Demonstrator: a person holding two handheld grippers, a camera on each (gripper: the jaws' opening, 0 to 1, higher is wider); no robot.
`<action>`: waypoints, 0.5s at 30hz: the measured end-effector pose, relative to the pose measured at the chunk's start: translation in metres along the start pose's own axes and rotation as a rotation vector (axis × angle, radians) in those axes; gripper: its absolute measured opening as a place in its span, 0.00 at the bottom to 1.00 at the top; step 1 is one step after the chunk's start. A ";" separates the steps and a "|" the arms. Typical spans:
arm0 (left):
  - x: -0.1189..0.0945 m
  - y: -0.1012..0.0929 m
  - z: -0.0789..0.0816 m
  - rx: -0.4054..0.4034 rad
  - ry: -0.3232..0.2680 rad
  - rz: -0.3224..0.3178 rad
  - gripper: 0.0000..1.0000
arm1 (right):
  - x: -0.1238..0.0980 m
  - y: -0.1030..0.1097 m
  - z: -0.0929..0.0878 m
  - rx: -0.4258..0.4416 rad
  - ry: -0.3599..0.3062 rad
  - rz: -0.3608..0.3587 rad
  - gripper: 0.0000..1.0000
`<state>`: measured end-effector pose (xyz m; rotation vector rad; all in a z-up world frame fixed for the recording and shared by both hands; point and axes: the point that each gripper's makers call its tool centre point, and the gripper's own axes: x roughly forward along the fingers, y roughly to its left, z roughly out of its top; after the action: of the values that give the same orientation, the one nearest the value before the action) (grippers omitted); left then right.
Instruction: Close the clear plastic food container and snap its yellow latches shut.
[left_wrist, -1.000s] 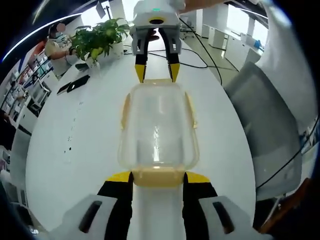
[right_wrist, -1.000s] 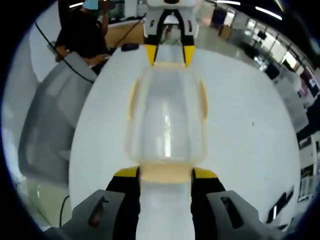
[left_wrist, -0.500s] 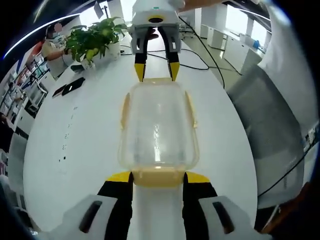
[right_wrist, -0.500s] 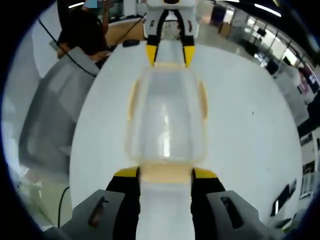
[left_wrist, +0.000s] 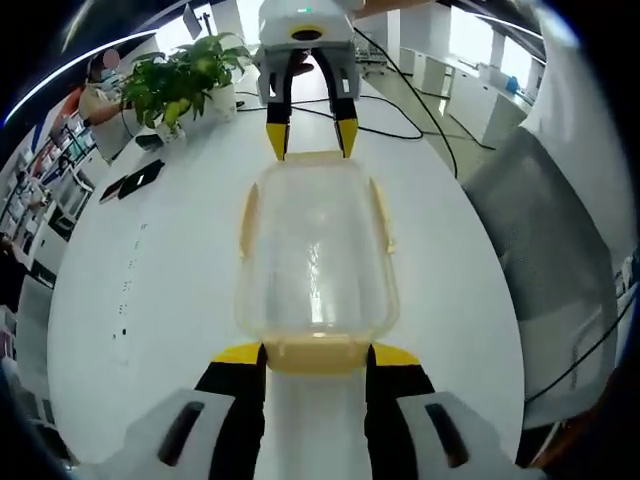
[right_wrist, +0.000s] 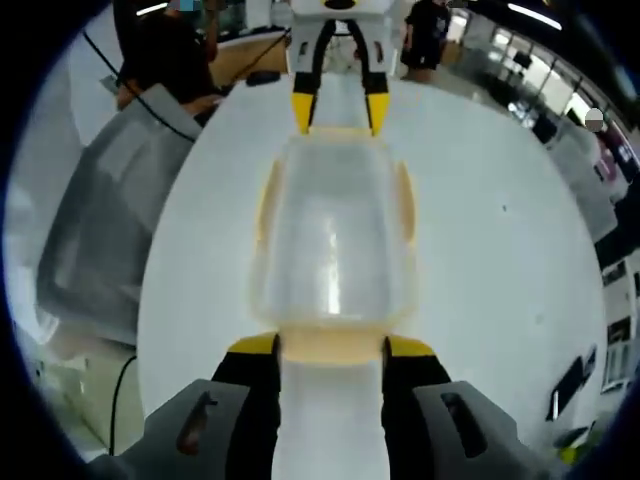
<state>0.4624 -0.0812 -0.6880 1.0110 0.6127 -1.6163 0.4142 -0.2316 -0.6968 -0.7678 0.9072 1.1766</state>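
The container sat on the white table, lid on; the right gripper bracketed its near latch, the left gripper its far end.

White table under clear container

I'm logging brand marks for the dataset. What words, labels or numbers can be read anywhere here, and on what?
None can be read.
The container and its yellow latches show no print.
The table carries no label.
Items by the plant are too small to read.
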 end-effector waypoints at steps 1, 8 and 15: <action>0.002 0.000 0.000 0.000 0.000 0.003 0.33 | 0.001 -0.001 -0.001 -0.001 0.002 -0.001 0.35; 0.010 0.002 -0.001 0.000 0.002 0.014 0.33 | 0.005 -0.004 -0.008 -0.007 0.017 -0.002 0.35; 0.015 0.003 -0.003 0.002 0.008 0.021 0.33 | 0.009 -0.008 -0.010 -0.011 0.029 -0.002 0.35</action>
<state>0.4655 -0.0867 -0.7019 1.0222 0.6039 -1.5951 0.4214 -0.2383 -0.7086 -0.7960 0.9241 1.1725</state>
